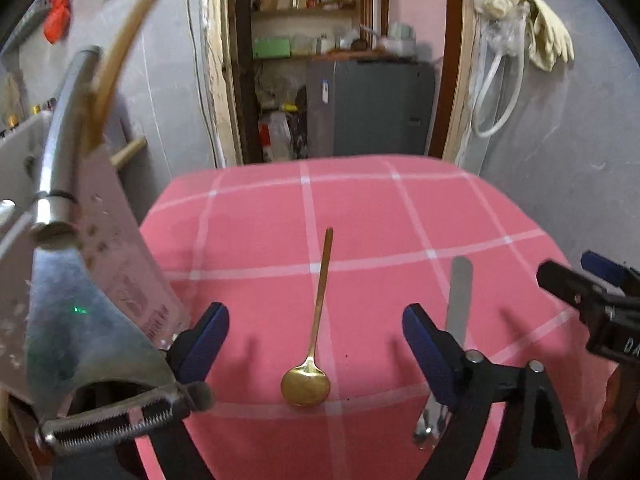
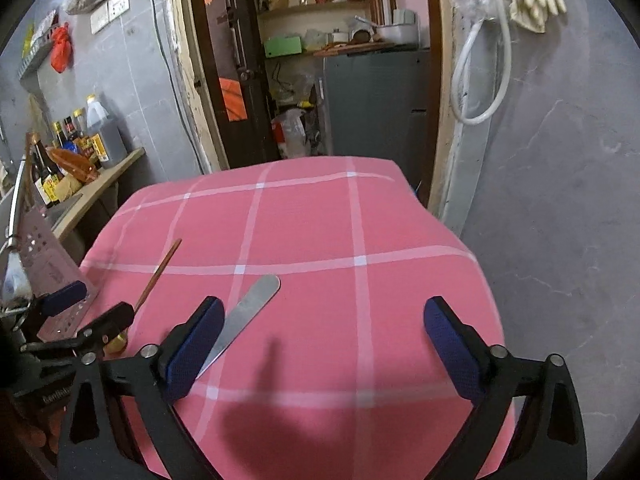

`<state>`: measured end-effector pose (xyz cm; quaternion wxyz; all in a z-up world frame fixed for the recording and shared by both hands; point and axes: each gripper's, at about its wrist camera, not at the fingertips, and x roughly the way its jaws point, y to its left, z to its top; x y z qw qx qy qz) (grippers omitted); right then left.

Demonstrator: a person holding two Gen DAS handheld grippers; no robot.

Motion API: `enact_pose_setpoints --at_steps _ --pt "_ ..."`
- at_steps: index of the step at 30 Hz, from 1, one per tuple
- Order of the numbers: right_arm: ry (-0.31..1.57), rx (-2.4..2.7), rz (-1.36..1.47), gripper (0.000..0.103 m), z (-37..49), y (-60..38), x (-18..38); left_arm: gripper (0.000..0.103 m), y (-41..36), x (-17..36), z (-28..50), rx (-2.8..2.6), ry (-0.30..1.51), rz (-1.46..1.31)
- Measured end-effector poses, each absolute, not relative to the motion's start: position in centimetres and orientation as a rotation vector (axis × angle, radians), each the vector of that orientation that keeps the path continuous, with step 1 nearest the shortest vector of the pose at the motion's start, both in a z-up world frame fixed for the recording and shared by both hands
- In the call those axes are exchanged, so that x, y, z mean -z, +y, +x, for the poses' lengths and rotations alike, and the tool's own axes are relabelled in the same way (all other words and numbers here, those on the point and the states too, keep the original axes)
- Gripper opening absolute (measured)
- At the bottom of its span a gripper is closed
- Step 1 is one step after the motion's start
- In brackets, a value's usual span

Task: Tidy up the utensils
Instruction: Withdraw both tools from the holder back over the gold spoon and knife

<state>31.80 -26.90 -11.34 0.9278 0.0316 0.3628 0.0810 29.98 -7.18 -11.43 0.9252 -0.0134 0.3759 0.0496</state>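
Left wrist view: beside the perforated steel utensil holder (image 1: 120, 248), gold spoon (image 1: 310, 356) and steel-handled utensil (image 1: 456, 312) lie unsorted on the pink checked cloth (image 1: 400, 216); both the left gripper (image 1: 316, 344) and the right gripper (image 2: 324, 344) are spread, empty.

You have a gold spoon (image 1: 310, 344) lying flat on the cloth, bowl up and nearest you with its slim handle running away, and just to its right a flat steel utensil handle (image 1: 456, 304), its head end hidden.
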Motion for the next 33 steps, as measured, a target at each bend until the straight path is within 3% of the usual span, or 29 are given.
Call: enact_pose_setpoints --at_steps 4,5,9,12,16,22,28,33 --pt "0.774 -0.178 0.056 0.093 33.3 -25.6 12.0 0.084 -7.1 11.9 30.6 -0.098 0.785 -0.015" --pt "0.781 -0.181 0.052 0.089 33.5 -25.4 12.2 0.083 -7.2 12.0 30.8 -0.092 0.788 -0.013" --pt "0.826 -0.204 0.041 0.068 34.3 -24.4 13.0 0.065 -7.0 12.5 31.6 -0.07 0.823 -0.021" --pt "0.858 -0.226 0.053 0.061 34.5 -23.8 13.5 0.049 -6.6 13.1 32.7 -0.061 0.869 -0.047" --pt "0.902 -0.233 0.056 0.059 34.9 -22.7 14.2 0.036 -6.1 13.9 33.3 -0.059 0.924 -0.068" --pt "0.954 -0.209 -0.023 0.059 35.2 -19.9 15.3 0.026 -5.4 13.9 33.2 -0.053 0.932 -0.091" --pt "0.996 -0.152 -0.09 0.059 35.2 -18.3 15.4 0.016 -4.0 14.0 33.3 -0.035 0.938 -0.132" --pt "1.071 -0.108 -0.096 0.053 35.5 -17.8 15.2 0.015 -4.4 13.9 33.3 -0.018 0.972 -0.102"
